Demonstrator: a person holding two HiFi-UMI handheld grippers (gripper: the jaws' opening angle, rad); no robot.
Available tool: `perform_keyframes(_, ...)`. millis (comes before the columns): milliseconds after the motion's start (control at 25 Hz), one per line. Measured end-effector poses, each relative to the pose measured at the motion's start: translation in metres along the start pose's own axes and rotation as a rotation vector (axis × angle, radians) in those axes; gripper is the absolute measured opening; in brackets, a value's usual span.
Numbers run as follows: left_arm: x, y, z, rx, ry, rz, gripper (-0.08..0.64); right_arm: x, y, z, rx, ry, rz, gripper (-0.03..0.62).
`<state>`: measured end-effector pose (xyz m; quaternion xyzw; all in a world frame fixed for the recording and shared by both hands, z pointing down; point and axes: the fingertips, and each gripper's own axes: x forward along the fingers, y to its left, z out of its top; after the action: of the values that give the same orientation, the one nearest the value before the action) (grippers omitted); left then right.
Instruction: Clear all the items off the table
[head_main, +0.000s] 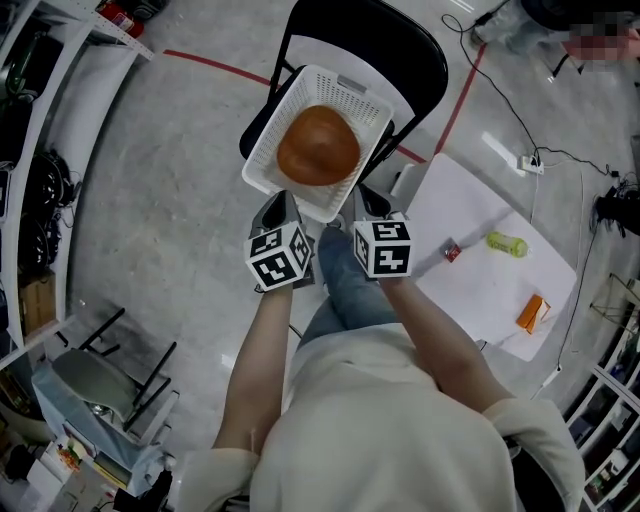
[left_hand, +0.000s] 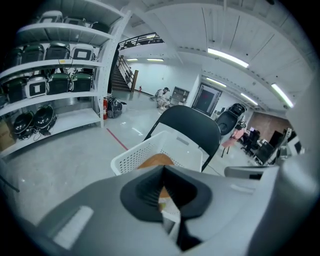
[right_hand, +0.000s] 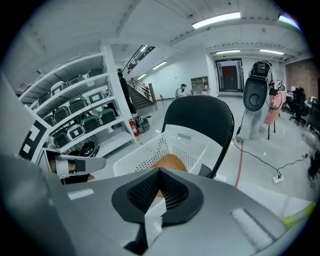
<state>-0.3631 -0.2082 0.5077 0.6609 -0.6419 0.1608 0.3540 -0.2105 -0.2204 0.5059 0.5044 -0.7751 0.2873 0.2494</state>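
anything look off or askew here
The white basket sits skewed on the black chair, its near end seemingly overhanging the seat, with the left claw and right claw shut on that rim. Nothing looks spilled or damaged.

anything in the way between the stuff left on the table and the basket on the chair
Nothing visible does. The yellow-green object, small red item and orange item lie uncovered on the white table, and the basket beside it is open-topped, holding only a brown round object.

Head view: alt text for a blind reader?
The left gripper and right gripper clamp the near rim of a white basket holding a round brown object, on a black chair. Three small items lie on a white table.
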Motion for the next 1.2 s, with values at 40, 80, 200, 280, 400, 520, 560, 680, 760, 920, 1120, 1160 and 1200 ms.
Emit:
perform_keyframes(40, -0.004, -0.001, 0.000, 0.004, -0.004, -0.003, 0.008, -0.003, 0.002, 0.000, -0.004, -0.005, 0.002, -0.002)
perform_keyframes(80, -0.008, -0.002, -0.001, 0.006, -0.007, -0.006, 0.009, -0.007, 0.004, 0.000, -0.009, -0.009, 0.004, -0.002)
perform_keyframes(200, -0.022, -0.006, -0.003, 0.007, -0.021, -0.018, 0.009, -0.020, 0.010, -0.002, -0.027, -0.018, 0.015, -0.002)
perform_keyframes(280, -0.033, -0.010, -0.006, 0.014, -0.030, -0.024, 0.009, -0.030, 0.013, -0.007, -0.037, -0.020, 0.021, -0.002)
perform_keyframes(400, -0.050, -0.018, -0.011, 0.039, -0.042, -0.036, 0.009, -0.045, 0.016, -0.016, -0.045, -0.022, 0.026, -0.002)
perform_keyframes(520, -0.067, -0.027, -0.015, 0.046, -0.055, -0.059, 0.009, -0.059, 0.021, -0.024, -0.057, -0.028, 0.041, -0.002)
perform_keyframes(560, -0.073, -0.030, -0.017, 0.042, -0.058, -0.068, 0.009, -0.065, 0.024, -0.027, -0.061, -0.030, 0.047, -0.002)
perform_keyframes(680, -0.091, -0.040, -0.028, 0.038, -0.064, -0.091, 0.009, -0.083, 0.029, -0.037, -0.073, -0.037, 0.061, -0.002)
perform_keyframes(760, -0.102, -0.047, -0.037, 0.042, -0.064, -0.099, 0.009, -0.096, 0.030, -0.044, -0.078, -0.044, 0.066, -0.002)
perform_keyframes(920, -0.122, -0.058, -0.056, 0.048, -0.067, -0.112, 0.009, -0.119, 0.031, -0.058, -0.091, -0.052, 0.070, -0.002)
perform_keyframes(1120, -0.143, -0.070, -0.075, 0.042, -0.064, -0.127, 0.009, -0.141, 0.028, -0.070, -0.092, -0.065, 0.064, -0.002)
perform_keyframes(1160, -0.147, -0.072, -0.077, 0.044, -0.065, -0.132, 0.009, -0.144, 0.027, -0.071, -0.091, -0.071, 0.064, -0.002)
perform_keyframes(1200, -0.150, -0.074, -0.077, 0.048, -0.069, -0.135, 0.009, -0.147, 0.027, -0.070, -0.091, -0.077, 0.063, -0.002)
